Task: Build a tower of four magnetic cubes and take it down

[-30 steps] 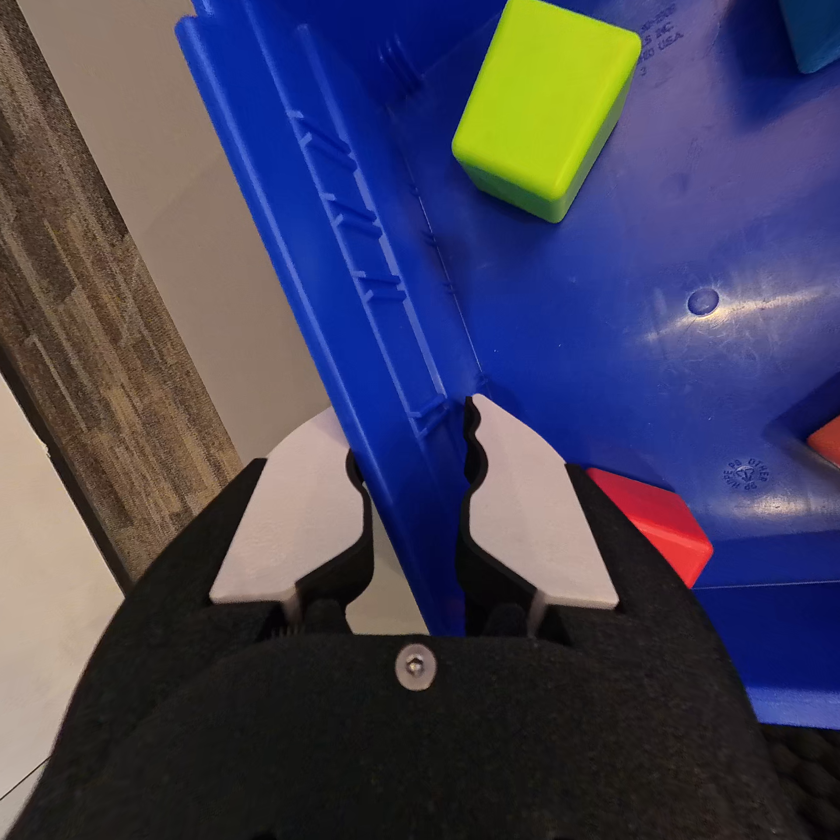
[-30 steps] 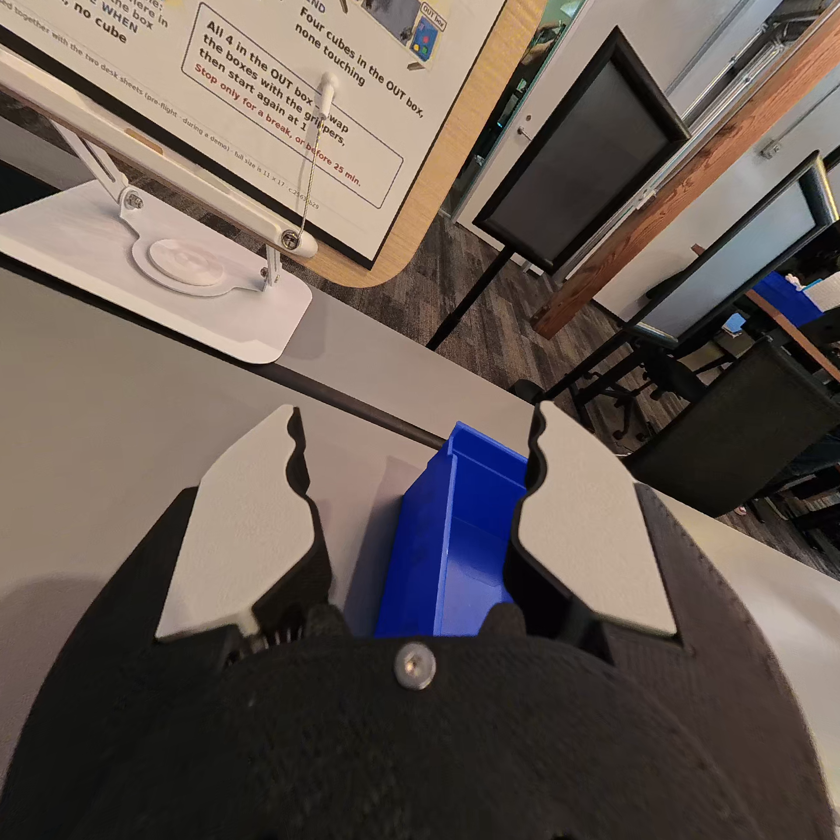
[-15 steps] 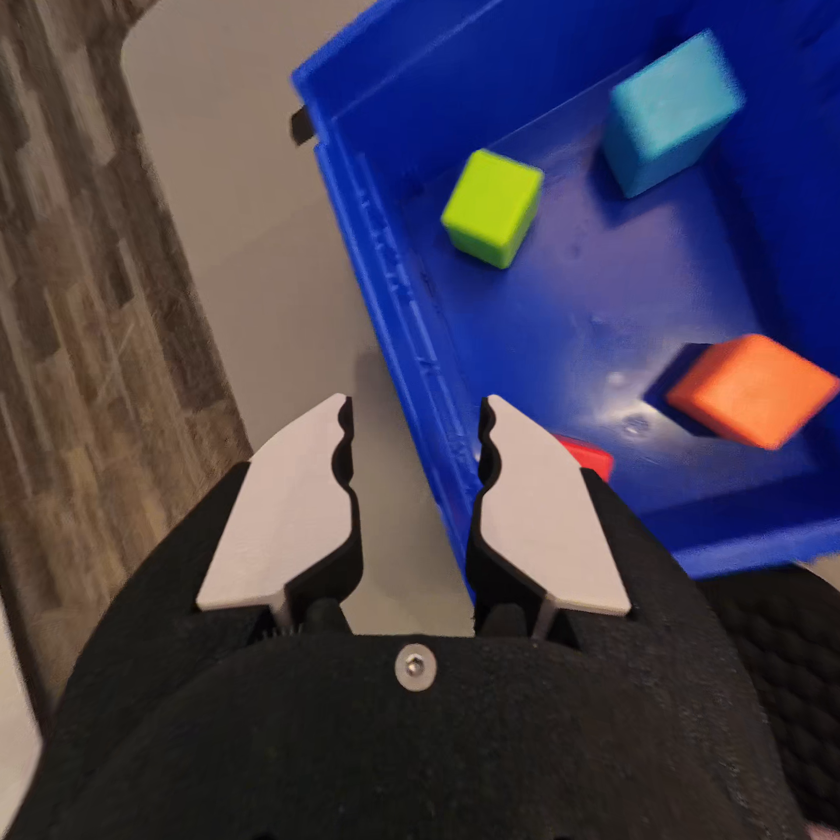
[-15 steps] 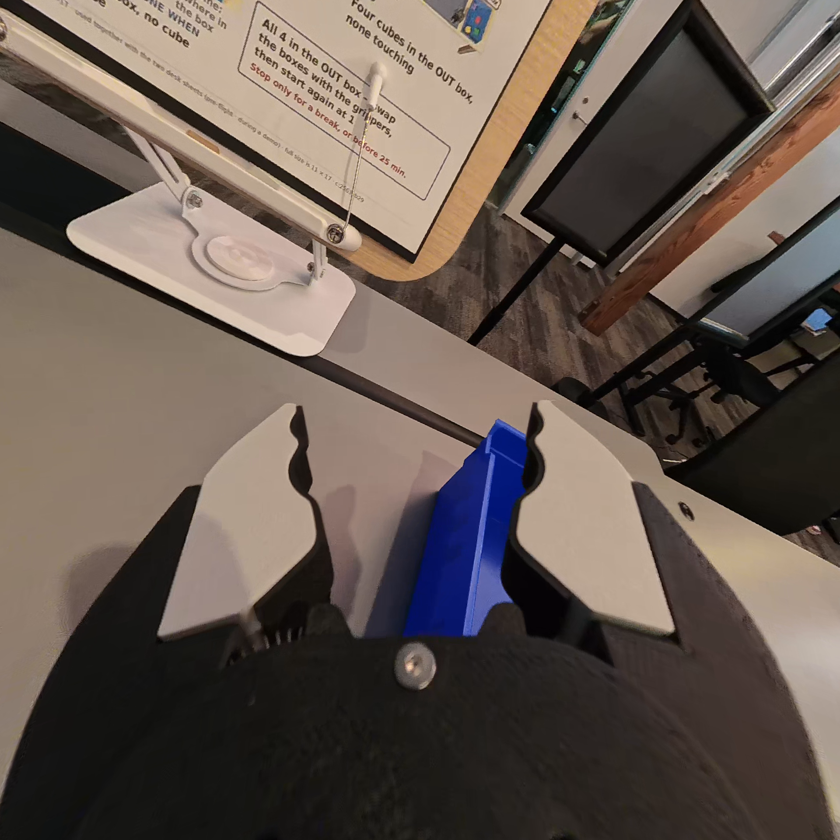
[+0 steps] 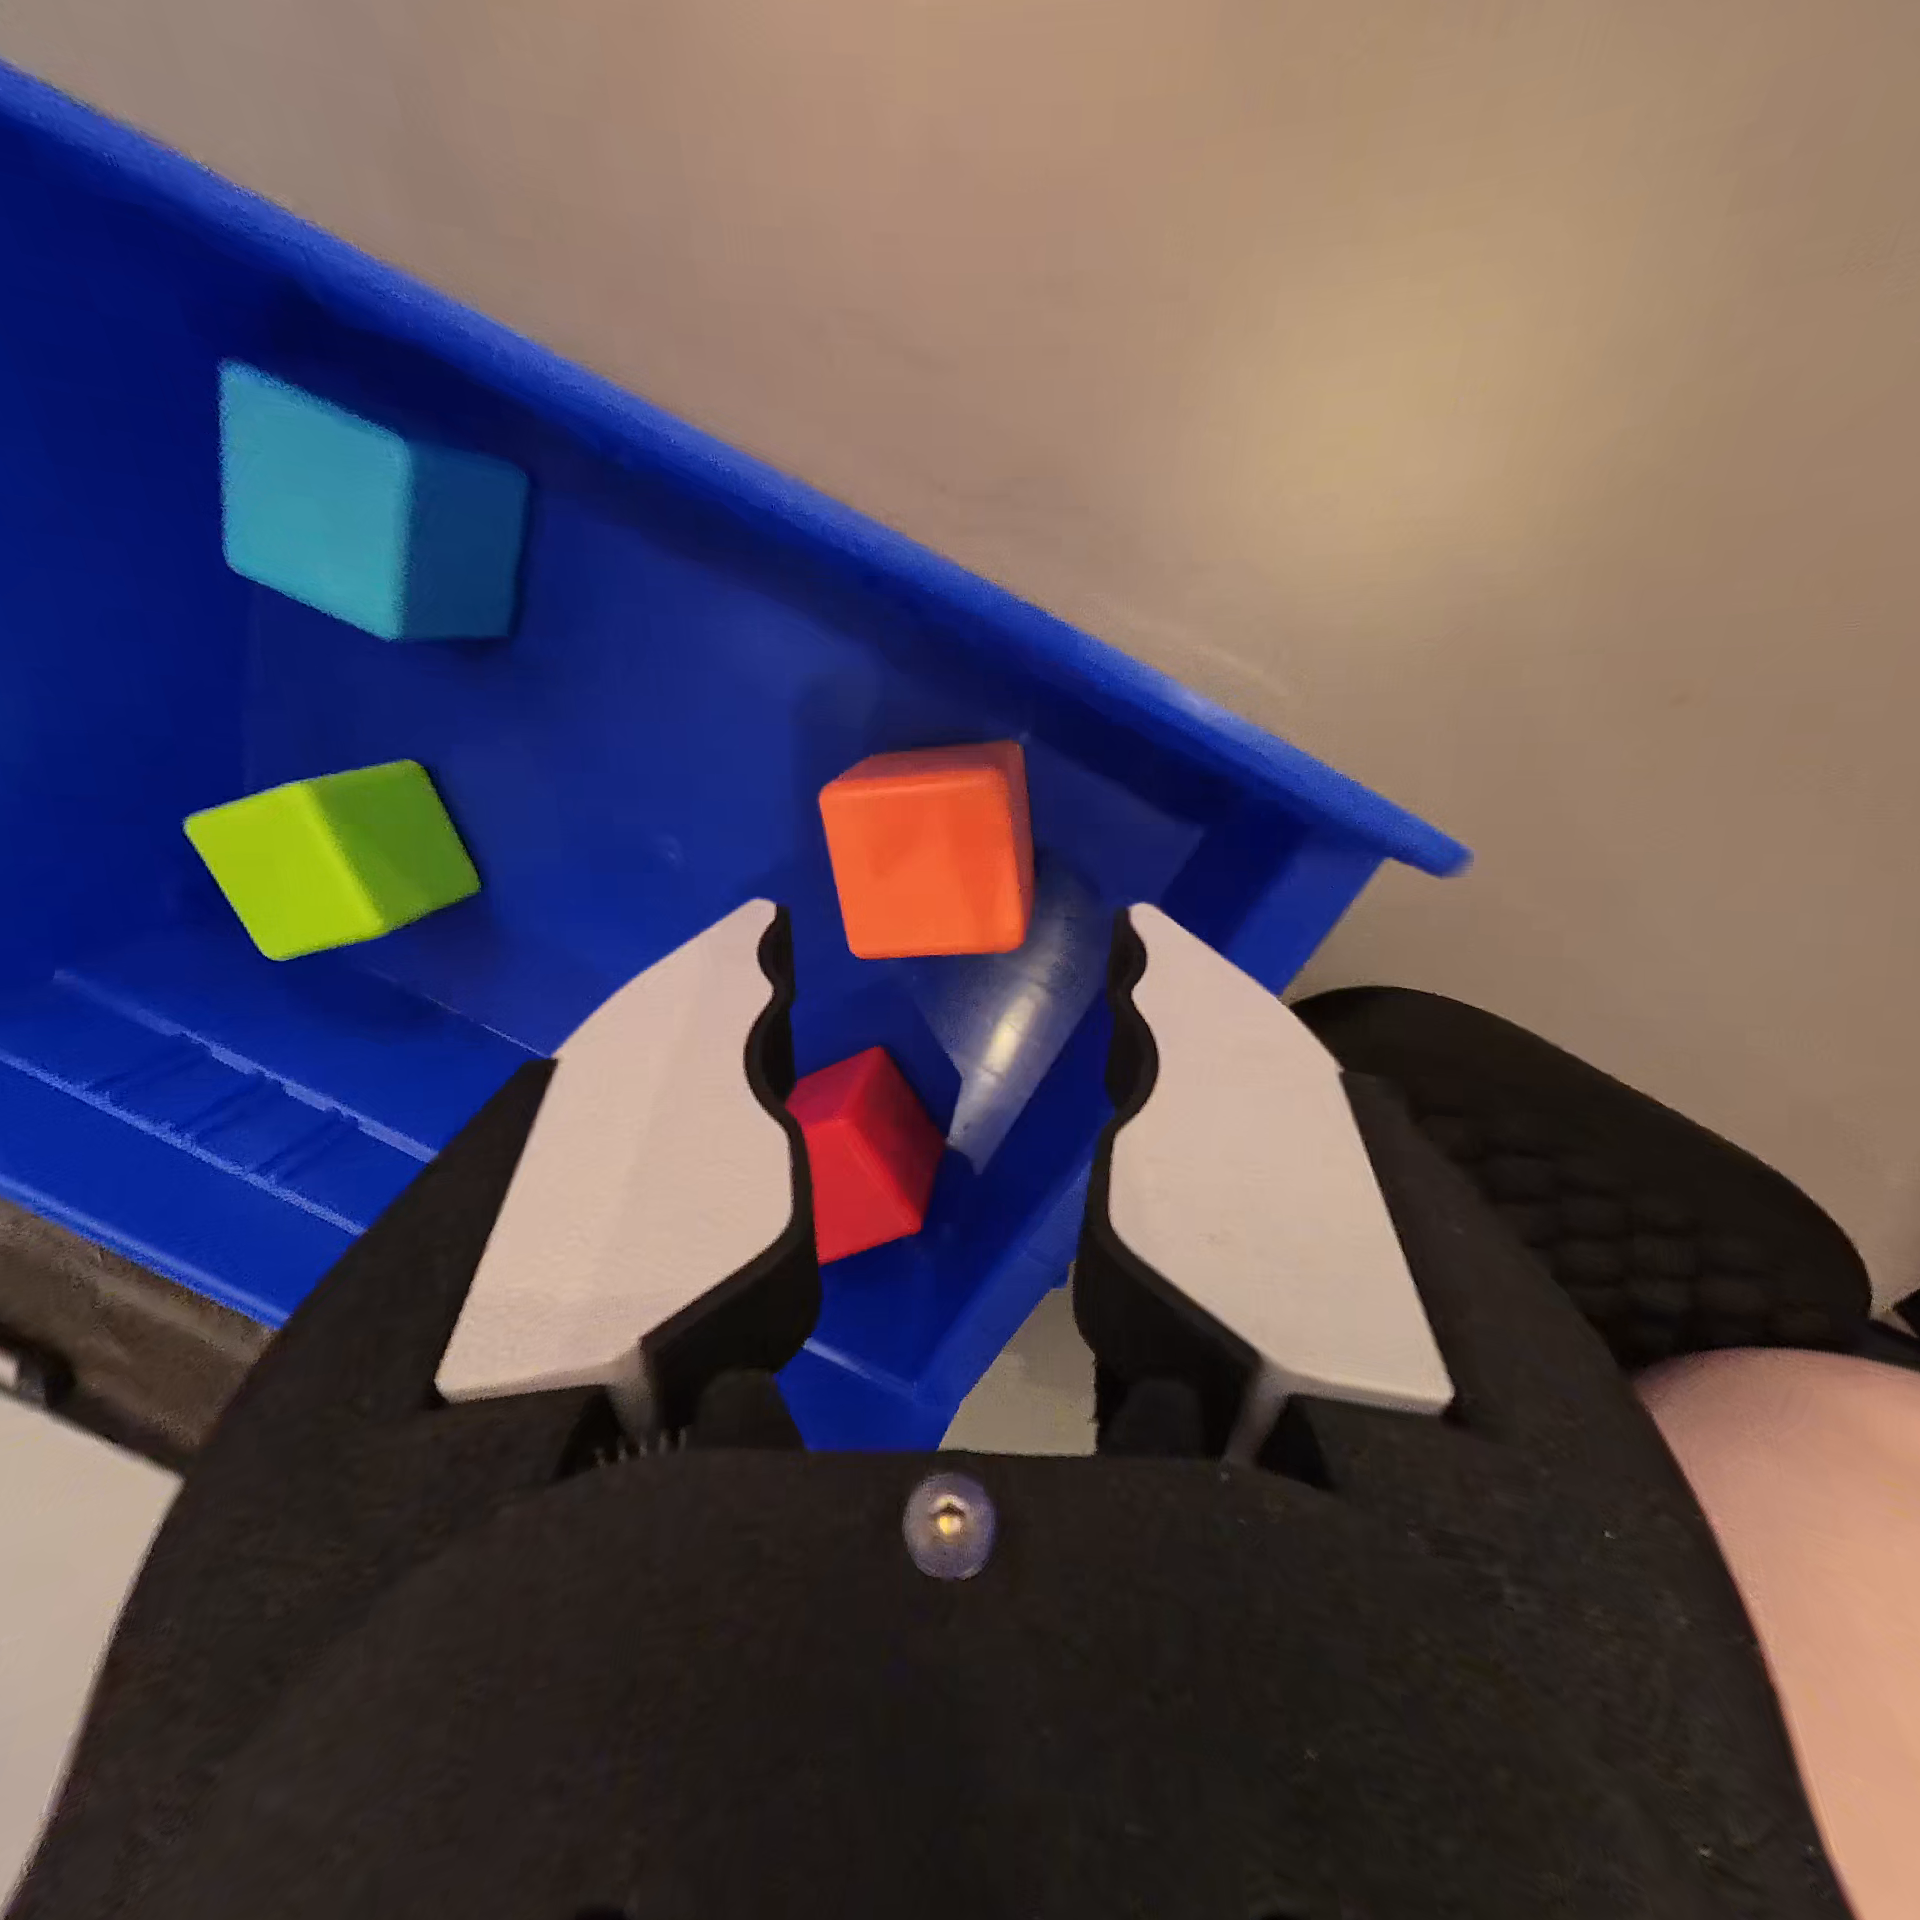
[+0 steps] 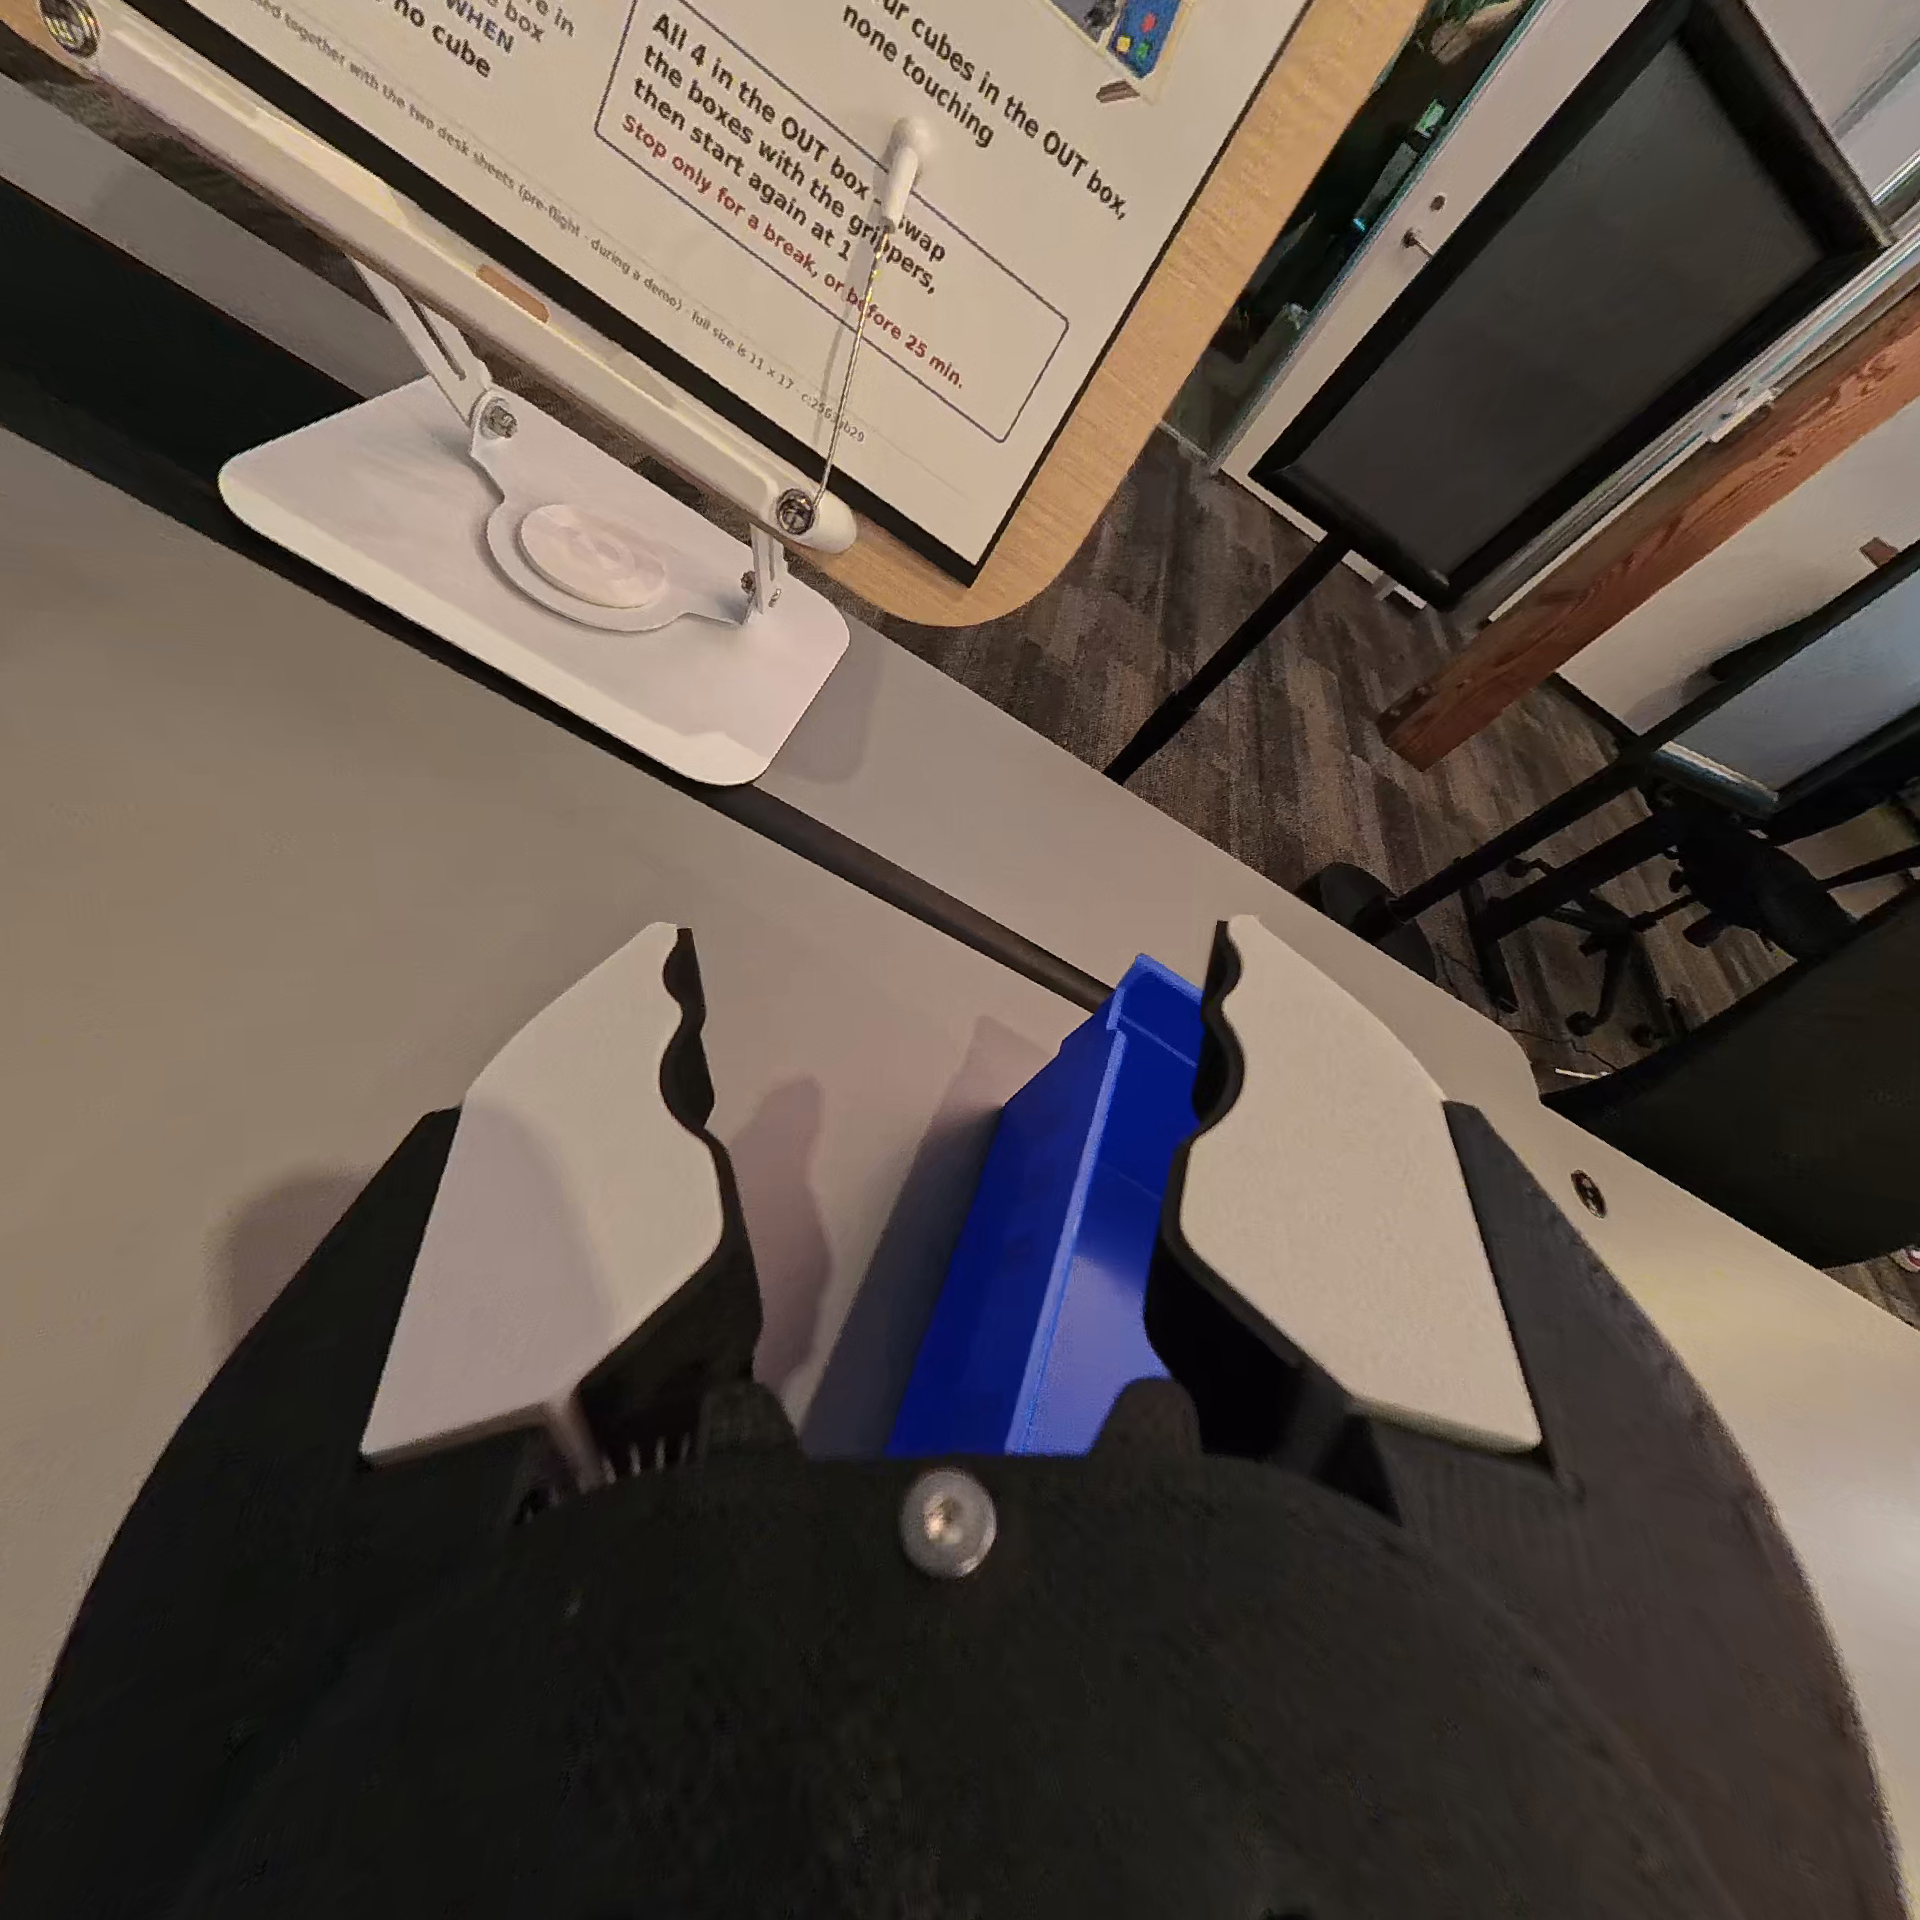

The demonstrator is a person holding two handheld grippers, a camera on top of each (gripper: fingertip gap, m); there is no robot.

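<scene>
Above red cube [image 5: 868, 1148], left tongs [image 5: 945, 925] spread

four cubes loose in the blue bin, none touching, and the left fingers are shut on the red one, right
Not quite. The left wrist view shows the left gripper open, its fingers apart above the red cube and holding nothing. The rest stands: four cubes lie loose in the blue bin, none touching.
</scene>
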